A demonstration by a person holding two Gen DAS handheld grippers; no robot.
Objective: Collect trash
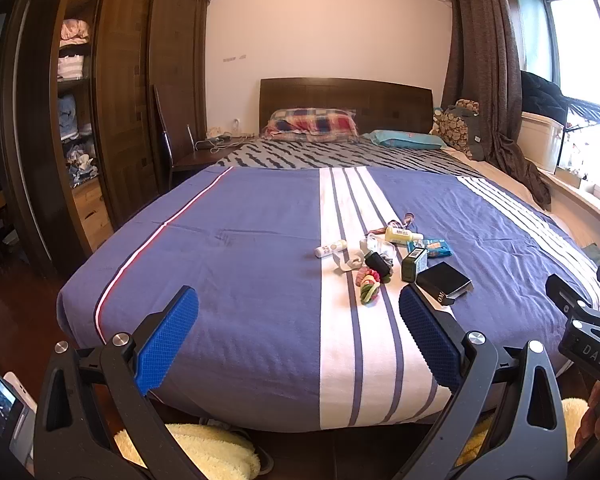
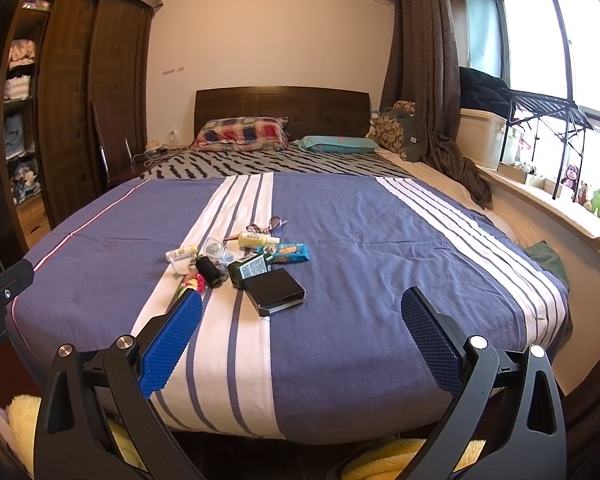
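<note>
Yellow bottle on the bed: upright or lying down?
Lying down. The yellow bottle rests on its side on the bedspread, cap pointing right.

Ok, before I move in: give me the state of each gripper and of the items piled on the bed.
left gripper: open, empty, short of the pile
right gripper: open, empty, short of the pile
black box: closed, lying flat
green carton: tipped on its side
yellow bottle: capped, lying down
white tube: lying down
blue snack packet: lying flat; sealed or not, cannot tell
black spool: on its side
wardrobe: open, clothes on shelves
</note>
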